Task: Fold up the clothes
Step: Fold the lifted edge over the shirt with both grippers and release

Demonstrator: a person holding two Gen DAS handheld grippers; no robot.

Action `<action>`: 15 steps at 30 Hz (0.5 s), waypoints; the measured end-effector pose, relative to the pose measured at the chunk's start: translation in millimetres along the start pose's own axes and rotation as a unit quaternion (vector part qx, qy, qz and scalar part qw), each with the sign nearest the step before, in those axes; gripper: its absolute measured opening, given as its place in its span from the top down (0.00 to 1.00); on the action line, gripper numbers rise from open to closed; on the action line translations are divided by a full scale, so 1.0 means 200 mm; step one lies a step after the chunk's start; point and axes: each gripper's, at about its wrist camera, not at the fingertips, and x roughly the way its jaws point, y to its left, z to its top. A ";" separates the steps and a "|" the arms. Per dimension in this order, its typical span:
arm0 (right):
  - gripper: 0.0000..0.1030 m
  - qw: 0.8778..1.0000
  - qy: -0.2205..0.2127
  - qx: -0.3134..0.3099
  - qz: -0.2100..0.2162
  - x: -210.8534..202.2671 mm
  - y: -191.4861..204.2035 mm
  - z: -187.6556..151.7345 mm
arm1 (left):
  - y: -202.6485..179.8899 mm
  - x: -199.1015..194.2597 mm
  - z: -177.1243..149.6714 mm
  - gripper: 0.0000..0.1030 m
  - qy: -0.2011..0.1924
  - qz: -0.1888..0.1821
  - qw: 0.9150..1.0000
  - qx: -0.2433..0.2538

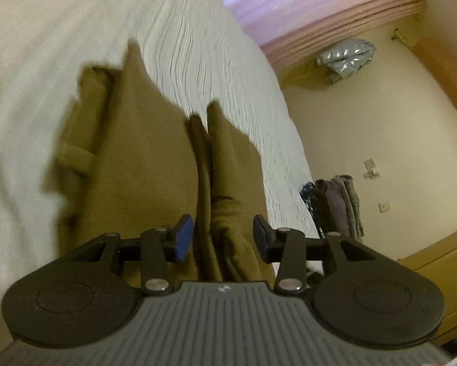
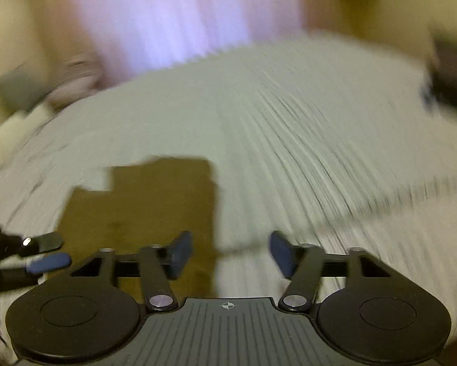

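An olive-brown garment lies folded on the white ribbed bedspread. My left gripper is open just above the garment's near end, where a raised fold of the cloth runs between the fingers without being pinched. In the blurred right wrist view the garment lies flat at lower left. My right gripper is open and empty, over the garment's right edge and the bedspread. The left gripper shows at the far left, open.
A stack of folded clothes sits at the bed's right edge. A silver-grey bundle lies on the floor by the pink curtain. An orange piece of furniture stands at far right. Pillows lie at upper left.
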 end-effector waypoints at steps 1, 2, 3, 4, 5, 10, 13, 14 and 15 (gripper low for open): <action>0.53 0.999 0.019 0.043 0.013 0.04 -0.07 -0.01 | 0.00 0.04 0.01 0.63 0.005 -0.002 1.000 -0.005; 0.53 0.995 0.038 0.086 0.027 0.07 -0.14 -0.01 | 0.01 0.08 0.02 0.63 0.011 -0.004 1.000 -0.010; 0.53 0.991 0.048 0.119 0.042 0.10 -0.18 -0.02 | 0.01 0.13 0.02 0.63 0.016 -0.005 1.000 -0.015; 0.53 0.988 0.050 0.137 0.053 0.11 -0.21 -0.03 | 0.02 0.17 0.03 0.62 0.022 -0.007 1.000 -0.020; 0.53 0.986 0.048 0.148 0.061 0.12 -0.22 -0.03 | 0.02 0.21 0.04 0.62 0.027 -0.009 0.999 -0.025; 0.53 0.987 0.057 0.130 0.075 0.19 -0.21 0.03 | 0.00 0.30 0.05 0.72 0.035 -0.009 0.999 -0.007; 0.60 0.990 0.065 0.106 0.071 0.29 -0.18 0.04 | -0.03 0.25 0.07 0.83 0.015 -0.005 1.000 0.023; 0.64 0.990 0.068 0.102 0.070 0.34 -0.18 0.04 | -0.05 0.20 0.08 0.84 0.003 -0.003 0.999 0.037; 0.67 0.990 0.068 0.095 0.073 0.36 -0.16 0.04 | -0.06 0.15 0.09 0.84 -0.010 0.000 0.999 0.052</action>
